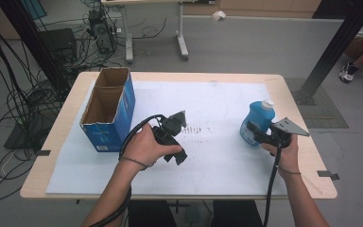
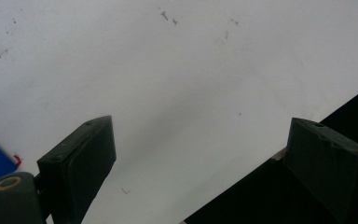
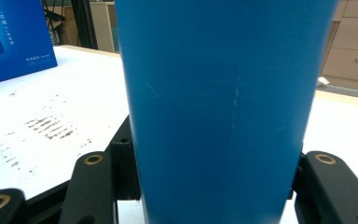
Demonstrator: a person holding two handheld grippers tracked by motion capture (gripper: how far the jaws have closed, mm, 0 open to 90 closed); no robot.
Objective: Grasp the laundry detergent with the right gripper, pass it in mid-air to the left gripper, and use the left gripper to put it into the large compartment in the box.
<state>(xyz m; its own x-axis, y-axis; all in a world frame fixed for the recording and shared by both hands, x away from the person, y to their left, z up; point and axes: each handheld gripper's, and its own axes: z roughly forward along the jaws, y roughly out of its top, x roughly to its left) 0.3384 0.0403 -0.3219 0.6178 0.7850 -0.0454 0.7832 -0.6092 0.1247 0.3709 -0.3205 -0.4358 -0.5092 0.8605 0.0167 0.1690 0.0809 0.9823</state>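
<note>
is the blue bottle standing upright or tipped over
Upright: the blue bottle stands on the white mat with its white cap on top, the right gripper clamped on its body.

High view looks down from the near side; both gripper views sit close, sharing the white mat (image 1: 227,156).

A grey floor (image 1: 246,42) surrounds a pale wooden worktop (image 1: 66,113) covered by a white sheet (image 1: 217,156). Black cables (image 1: 9,85) trail at one side. A white desk frame (image 1: 182,33) and wooden cabinets (image 1: 264,7) stand beyond.
</note>
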